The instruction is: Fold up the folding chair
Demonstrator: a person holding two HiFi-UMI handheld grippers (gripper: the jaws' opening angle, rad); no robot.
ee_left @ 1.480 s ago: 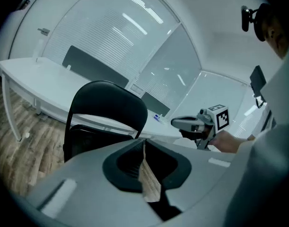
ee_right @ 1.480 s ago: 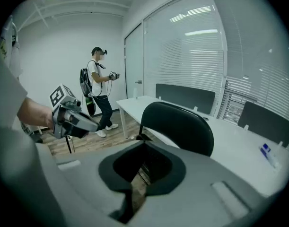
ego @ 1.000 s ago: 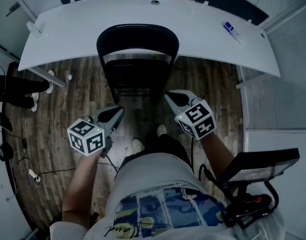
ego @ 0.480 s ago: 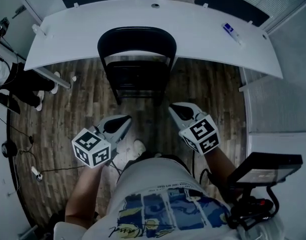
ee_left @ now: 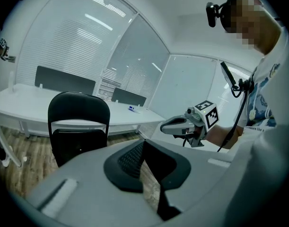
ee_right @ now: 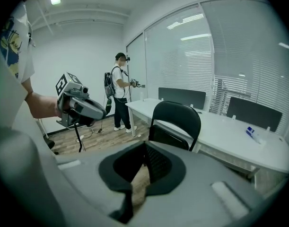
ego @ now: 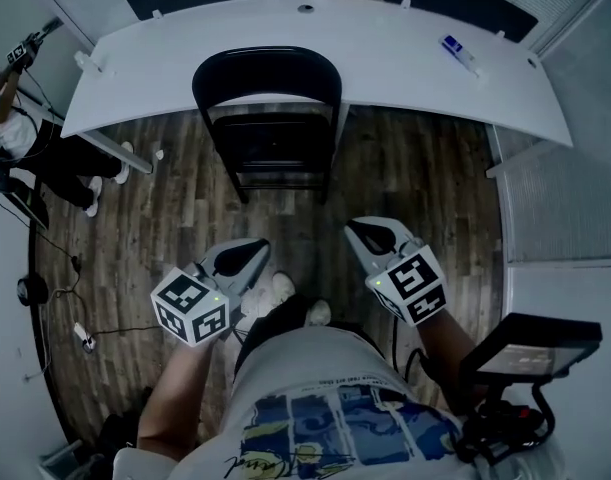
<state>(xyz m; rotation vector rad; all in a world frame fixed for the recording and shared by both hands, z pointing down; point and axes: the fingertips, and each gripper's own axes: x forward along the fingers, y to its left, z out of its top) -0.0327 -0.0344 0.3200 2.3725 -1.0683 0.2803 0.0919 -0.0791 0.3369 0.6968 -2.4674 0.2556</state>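
The black folding chair (ego: 268, 118) stands upright against the near edge of the white table (ego: 385, 58). Its dark seat panel sits close under the rounded backrest. It also shows in the left gripper view as the chair (ee_left: 78, 126) and in the right gripper view as the chair (ee_right: 175, 122). My left gripper (ego: 262, 247) and right gripper (ego: 351, 227) hover over the wooden floor, well short of the chair. Both are shut with nothing between the jaws, as the left gripper (ee_left: 143, 148) and right gripper (ee_right: 145, 152) show close up.
A small blue and white object (ego: 459, 56) lies on the table's right end. Another person (ego: 30, 153) stands at the left beside a table leg. Cables (ego: 45, 308) trail on the floor at left. A dark device (ego: 530, 338) hangs at my right hip.
Both grippers have drawn back from the chair toward my body, lower in the head view. The chair has stayed where it was.
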